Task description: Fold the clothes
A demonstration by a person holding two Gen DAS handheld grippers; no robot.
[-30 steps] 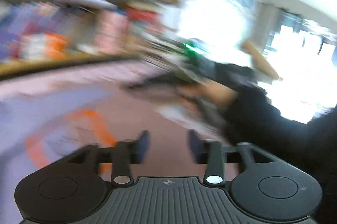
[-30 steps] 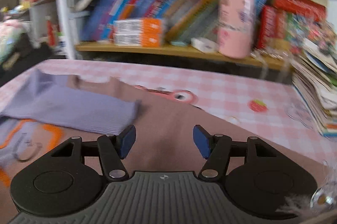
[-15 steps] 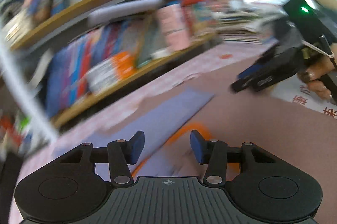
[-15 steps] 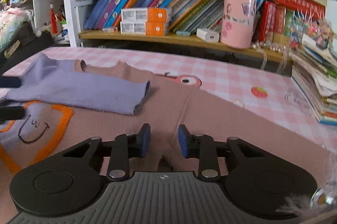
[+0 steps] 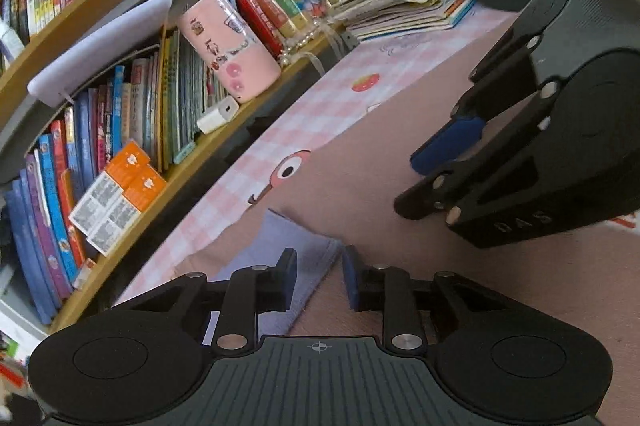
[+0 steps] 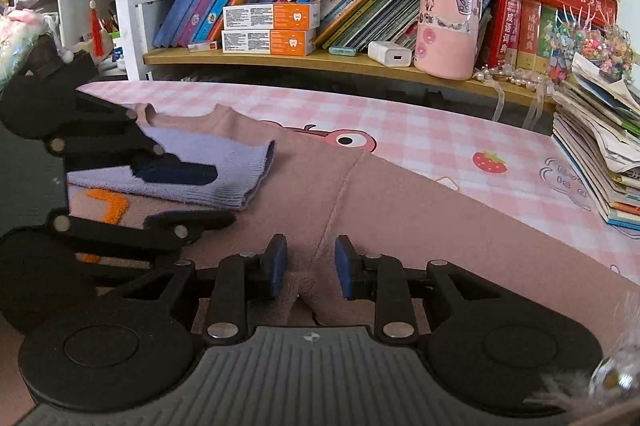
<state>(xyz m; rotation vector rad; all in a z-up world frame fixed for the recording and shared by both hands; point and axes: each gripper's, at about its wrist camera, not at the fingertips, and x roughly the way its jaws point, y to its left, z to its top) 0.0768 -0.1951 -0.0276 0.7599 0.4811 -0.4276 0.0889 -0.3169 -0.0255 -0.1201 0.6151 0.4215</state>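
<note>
Moved: right gripper (image 6: 311,268) jaws have spread wider than 0.5 s ago, when they were nearly pinched on a ridge of the brown fabric; left gripper (image 5: 319,276) has swung round so its view now takes in the cuff and the other gripper up close.
Left jaws: parted, gripping nothing; blue pads sit above the edge of the lilac sleeve (image 5: 280,258), contact cannot be told.
Right jaws: parted, a raised fold of the brown sweater (image 6: 360,202) stands between the pads; whether either pad touches it cannot be told.
Garment: brown sweater lies flat on the pink checked tablecloth (image 6: 420,134), lilac sleeve folded across its chest, orange outline print (image 6: 108,206) showing below the sleeve.
Gripper spacing: near each other over the sweater, left one just beside the sleeve cuff, right one at the seam by the sweater's near edge.
Background: wooden shelf (image 6: 320,60) behind the table with books, 2 orange-and-white boxes (image 6: 270,28), pink canister (image 6: 448,18), white charger (image 6: 390,53); stack of magazines (image 6: 596,146) at the table's right end.
</note>
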